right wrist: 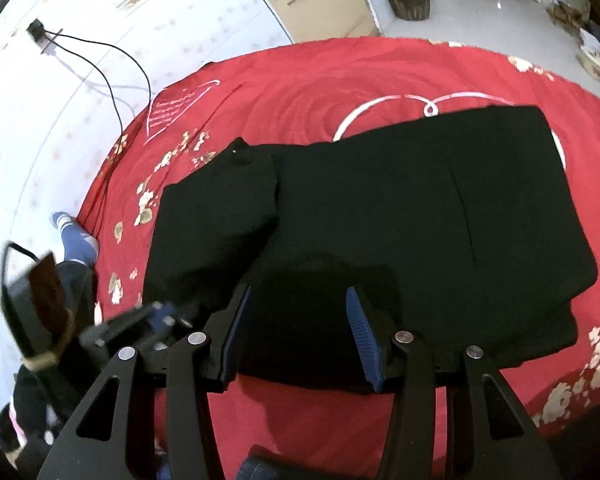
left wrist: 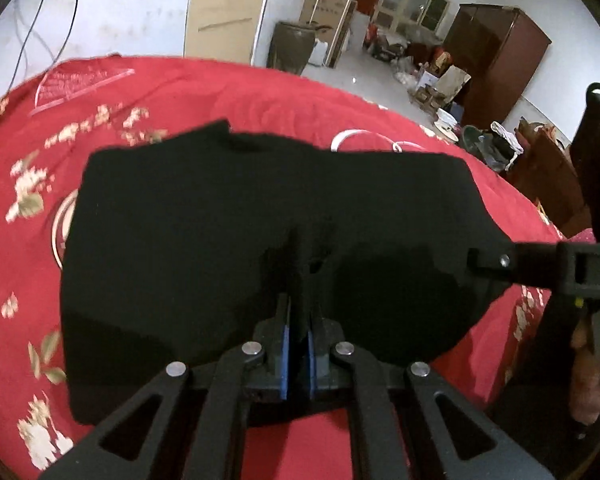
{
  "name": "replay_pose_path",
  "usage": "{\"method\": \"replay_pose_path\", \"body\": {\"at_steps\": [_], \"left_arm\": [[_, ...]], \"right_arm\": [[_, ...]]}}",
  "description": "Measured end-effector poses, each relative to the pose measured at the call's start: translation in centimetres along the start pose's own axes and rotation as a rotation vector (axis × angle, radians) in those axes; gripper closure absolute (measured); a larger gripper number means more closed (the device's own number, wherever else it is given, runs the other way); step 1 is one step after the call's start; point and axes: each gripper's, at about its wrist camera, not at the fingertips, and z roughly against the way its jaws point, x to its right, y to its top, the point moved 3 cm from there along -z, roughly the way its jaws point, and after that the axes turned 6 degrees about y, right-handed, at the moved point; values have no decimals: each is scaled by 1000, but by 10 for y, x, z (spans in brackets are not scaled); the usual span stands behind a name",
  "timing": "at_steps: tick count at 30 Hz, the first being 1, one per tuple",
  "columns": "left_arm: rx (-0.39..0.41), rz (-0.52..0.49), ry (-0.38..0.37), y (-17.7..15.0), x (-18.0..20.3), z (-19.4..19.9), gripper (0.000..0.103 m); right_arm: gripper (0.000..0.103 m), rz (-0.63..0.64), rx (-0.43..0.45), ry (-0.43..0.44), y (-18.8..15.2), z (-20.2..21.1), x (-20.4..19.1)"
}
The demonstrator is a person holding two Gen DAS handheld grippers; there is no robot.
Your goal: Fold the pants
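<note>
Left gripper (left wrist: 298,322): its blue-padded fingers are pressed together on a raised ridge of black cloth at the near edge of the pants (left wrist: 260,248); the fabric puckers upward between the pads.
Left gripper seen from the right wrist: it (right wrist: 162,314) shows blurred at the near left corner of the pants (right wrist: 380,232), low to the cloth, tips pointing toward the garment.
Right gripper (right wrist: 298,328): its fingers stand wide apart, one blue pad on each side of the near hem of the pants; nothing sits between them, and whether the pads touch the cloth cannot be told.
Right gripper seen from the left wrist: it (left wrist: 496,262) reaches in level from the right, its tip meeting the right corner of the pants; the fingers' spacing is not readable there.
Right hand (left wrist: 588,376): bare fingers wrap the handle below the tool, beside the right end of the pants.
Pants: black, lying folded in a broad flat block on the red bedspread (right wrist: 300,80), with a smaller doubled layer lying on top at their left end.
Bedspread: red with pale flower sprigs, showing on every side of the pants; a white looped line emerges from under their far edge.
Clear plastic sheet (left wrist: 80,84): flat on the bedspread, well beyond the far left corner of the pants.
Wardrobe (left wrist: 496,56): dark brown, standing across the room far behind the pants.
Cable (right wrist: 112,64): black, running down the white wall to the left of the pants.
</note>
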Motion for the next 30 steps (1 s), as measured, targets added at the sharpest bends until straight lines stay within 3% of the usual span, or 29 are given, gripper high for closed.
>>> {"method": "replay_pose_path", "body": {"at_steps": [3,5,7,10,13,16,20,27,28,29,30], "left_arm": [[0,49,-62,-1,-8,15,88],[3,76,-99,0,-13,26,59],[34,81,-96,0,-14,39,49],[99,96,-72,7,-21,57,49],[128,149,83,13,-51,56,49],[89,245,186,8,-84,45,49],[62,310,247,3,-104,38,49],[32,337,245,-5,-115,29,49],[31,336,244,-5,-115,28,49],[31,335,244,-4,-116,27,49],[30,334,245,-4,-116,26,49]], "right_arm": [[54,-9,-14,25,1,-5,-1],[54,-15,-18,54,3,-9,0],[53,-24,-18,79,4,-13,0],[53,-38,-28,124,5,-20,-1],[53,-26,-55,150,5,-33,-5],[53,21,-75,157,7,-47,-11],[53,44,-76,153,14,-66,-12],[54,18,-64,261,31,-80,-13],[62,13,-68,274,31,-82,-13],[82,12,-83,267,30,-86,-12],[94,13,-95,255,29,-89,-12]]}}
